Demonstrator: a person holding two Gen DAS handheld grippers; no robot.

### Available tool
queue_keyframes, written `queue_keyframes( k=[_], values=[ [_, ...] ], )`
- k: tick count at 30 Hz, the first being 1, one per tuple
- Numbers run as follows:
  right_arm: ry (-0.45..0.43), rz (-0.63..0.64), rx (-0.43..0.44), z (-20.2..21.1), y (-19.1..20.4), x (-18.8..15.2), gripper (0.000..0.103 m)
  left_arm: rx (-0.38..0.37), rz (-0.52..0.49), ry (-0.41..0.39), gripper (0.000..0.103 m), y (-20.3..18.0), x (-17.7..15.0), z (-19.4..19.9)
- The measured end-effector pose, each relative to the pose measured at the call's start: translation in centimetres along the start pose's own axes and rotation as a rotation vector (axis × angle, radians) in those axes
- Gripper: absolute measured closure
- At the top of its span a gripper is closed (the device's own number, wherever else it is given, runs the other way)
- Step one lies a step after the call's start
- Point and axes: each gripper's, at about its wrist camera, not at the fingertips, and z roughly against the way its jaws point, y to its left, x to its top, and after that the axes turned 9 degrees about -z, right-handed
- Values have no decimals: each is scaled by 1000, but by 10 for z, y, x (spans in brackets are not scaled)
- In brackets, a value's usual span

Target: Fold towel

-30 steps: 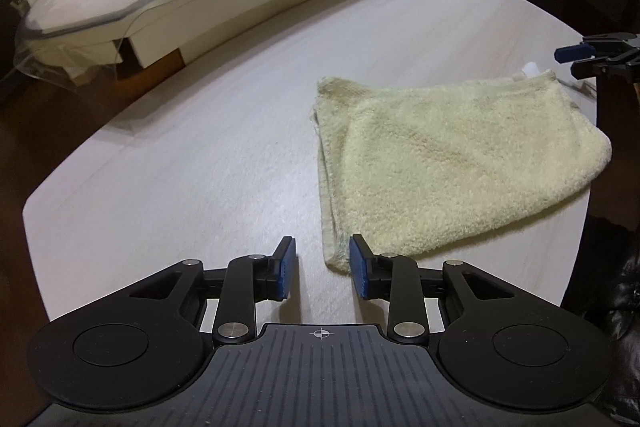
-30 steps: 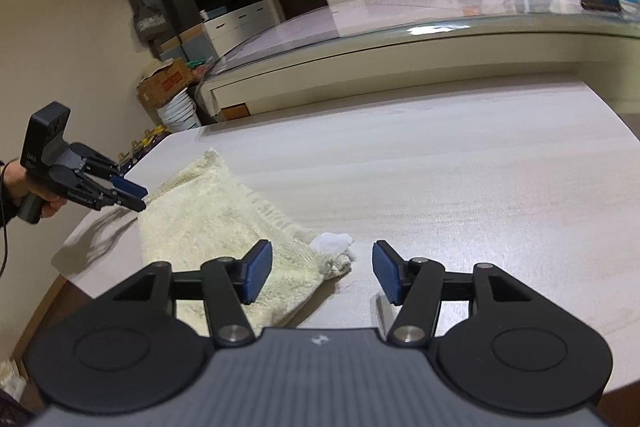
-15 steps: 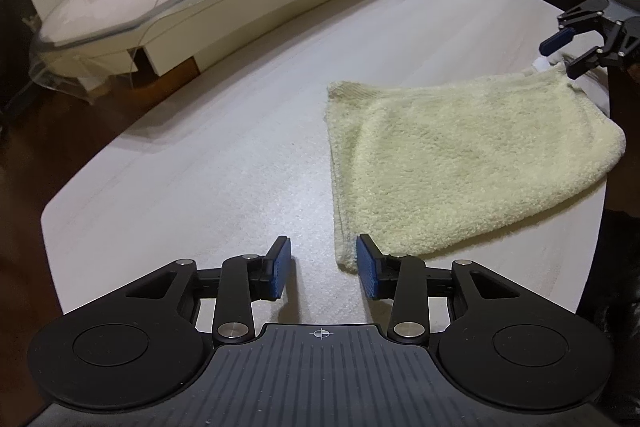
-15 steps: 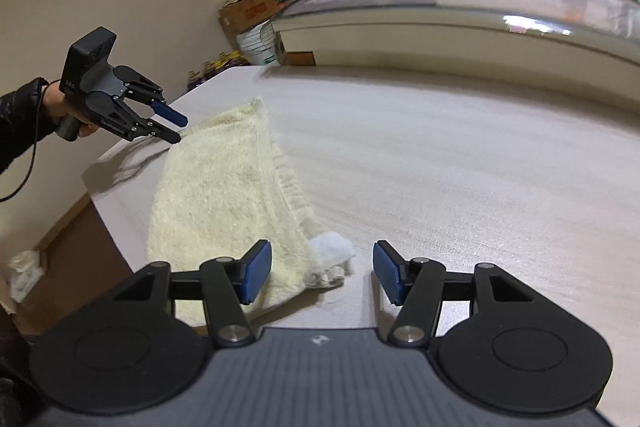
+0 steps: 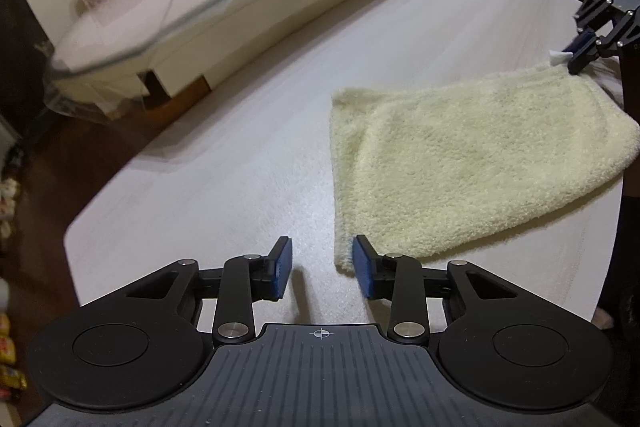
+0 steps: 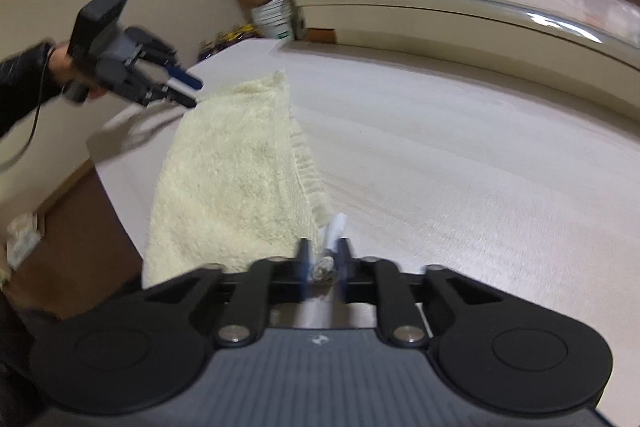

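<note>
Right wrist view: right gripper (image 6: 322, 263) jaws, spread half a second ago, now clench the pale yellow towel (image 6: 232, 179) corner on the counter (image 6: 460, 163); left gripper (image 5: 322, 267) stays unclenched beside its corner, so lifting waits.

You get dim, warm indoor light in both views, with strong fisheye bending and dark corners. Glare streaks the glass tabletop (image 6: 560, 23) behind your worktop (image 5: 248, 155). In the right wrist view, the left gripper (image 6: 188, 91) and background smear with motion blur.
</note>
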Motion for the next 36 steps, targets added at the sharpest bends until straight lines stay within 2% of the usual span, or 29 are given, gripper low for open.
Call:
queue_keyframes(
  k=[3,6,11,13,14,18,20,25,28,33,34,36],
  values=[
    [-6,-99,-5,7,6,-11,93,58,-53,-68,68,-23,1,24],
    [-9,-184,5,10,8,-21,93,78,-148,-154,67,-67,-1,46],
    [-8,-236,10,13,10,-33,92,175,-486,-303,45,-182,-14,64],
    [-13,-219,8,15,10,-33,89,198,-587,-347,39,-217,-22,65],
    [-22,-216,10,16,11,-32,82,213,-629,-362,38,-232,-25,65],
    [-62,-211,23,25,12,-31,81,319,-818,-419,32,-280,-42,54],
    [-82,-214,24,29,12,-31,74,345,-880,-432,32,-293,-49,45],
    [-125,-243,47,50,10,-39,66,438,-1051,-465,32,-308,-63,13],
    [-147,-259,52,63,7,-45,59,466,-1151,-477,32,-314,-68,-5],
    [-186,-298,61,77,-3,-51,56,523,-1284,-523,33,-323,-72,-28],
    [-191,-300,64,79,-5,-52,54,531,-1292,-533,35,-325,-72,-31],
    [-195,-305,63,78,-6,-53,52,529,-1287,-555,47,-328,-72,-31]
  ],
)
